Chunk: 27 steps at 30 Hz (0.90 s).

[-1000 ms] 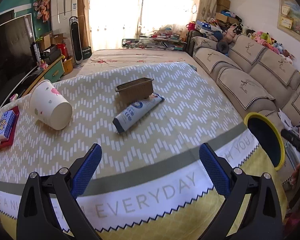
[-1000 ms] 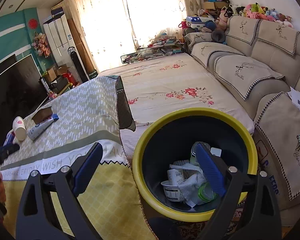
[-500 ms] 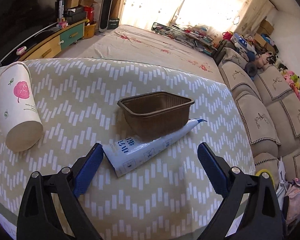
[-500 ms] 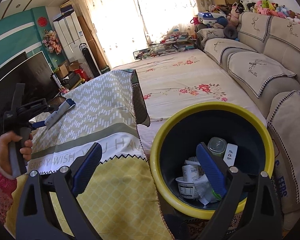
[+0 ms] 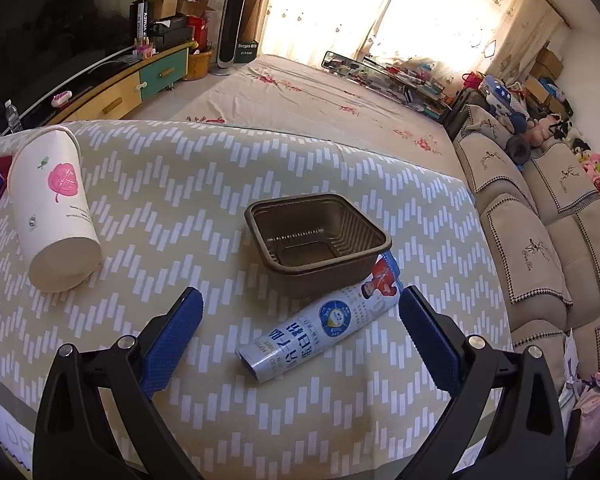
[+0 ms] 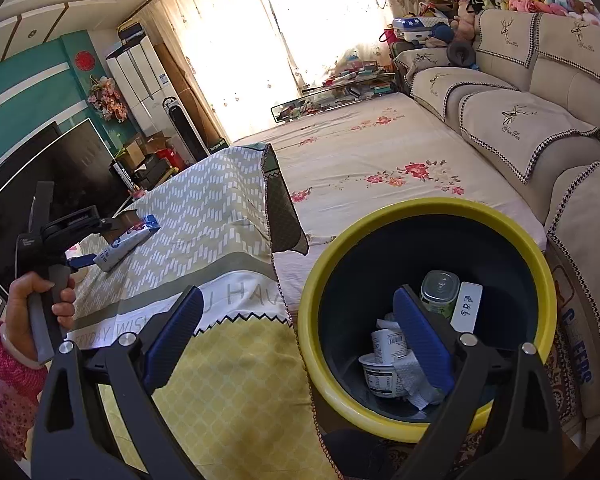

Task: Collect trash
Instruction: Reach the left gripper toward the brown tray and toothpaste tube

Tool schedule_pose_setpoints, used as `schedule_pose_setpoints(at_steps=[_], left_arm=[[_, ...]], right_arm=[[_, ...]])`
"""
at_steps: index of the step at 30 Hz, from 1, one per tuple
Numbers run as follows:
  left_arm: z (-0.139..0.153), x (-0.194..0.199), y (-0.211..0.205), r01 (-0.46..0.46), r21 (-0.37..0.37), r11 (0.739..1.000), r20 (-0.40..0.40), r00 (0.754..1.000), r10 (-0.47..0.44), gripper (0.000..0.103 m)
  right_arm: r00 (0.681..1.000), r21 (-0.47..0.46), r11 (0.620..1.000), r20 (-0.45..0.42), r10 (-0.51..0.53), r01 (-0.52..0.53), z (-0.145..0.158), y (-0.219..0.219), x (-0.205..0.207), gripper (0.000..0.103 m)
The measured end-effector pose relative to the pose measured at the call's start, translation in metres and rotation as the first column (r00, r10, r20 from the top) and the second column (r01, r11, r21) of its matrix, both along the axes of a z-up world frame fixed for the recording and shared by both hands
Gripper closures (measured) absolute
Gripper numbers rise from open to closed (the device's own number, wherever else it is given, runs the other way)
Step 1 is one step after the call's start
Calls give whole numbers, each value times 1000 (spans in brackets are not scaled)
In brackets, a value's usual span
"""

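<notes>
Left gripper spread wide, empty, above one toothpaste tube touching one brown plastic tray, one paper cup lying apart; right gripper spread wide, empty, beside one yellow-rimmed trash bin.

Left wrist view: sits low over table, looks down and forward, close on tube and tray. Right wrist view: looks from table's near end, down into bin, room beyond. Shared: table, tube, sofa, window.
</notes>
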<state>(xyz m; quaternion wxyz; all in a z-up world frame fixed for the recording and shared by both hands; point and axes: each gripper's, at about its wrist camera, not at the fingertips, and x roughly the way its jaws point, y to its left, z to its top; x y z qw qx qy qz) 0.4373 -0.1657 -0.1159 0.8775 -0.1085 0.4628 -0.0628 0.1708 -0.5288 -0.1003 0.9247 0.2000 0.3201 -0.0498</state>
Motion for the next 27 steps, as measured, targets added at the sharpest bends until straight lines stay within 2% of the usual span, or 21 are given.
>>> schedule_pose_setpoints(at_steps=[5,10,17,20,21,22,27], left_arm=[[-3,7,-9,-43,36,998,23,999,42,6],[-4,22,-11,-87,42,995,23,996,86,6],[-9,38,-20,-99,49,994,23,995,98,8],[-14,44,-18,-94,44,995,18,995,94,24],[-15,46,-19,-93,48,995,17,996,92,33],[-14,46,-19,-91,52,994,27,996,90,37],[-8,45,-14,-79,48,996,56,996,76,38]], right_arm=[[1000,11,1000,7,-8,8,0,-5,-2,12],[1000,23,1000,1,-7,7,-4,-10,-1,12],[1000,35,999,-6,-2,2,-9,-14,1,12],[1000,40,999,-5,-2,2,-9,-16,1,12],[1000,40,999,-5,-2,2,-8,-17,1,12],[1000,40,999,-4,-2,2,-8,-17,1,12],[1000,47,999,-1,2,-2,-8,-18,2,12]])
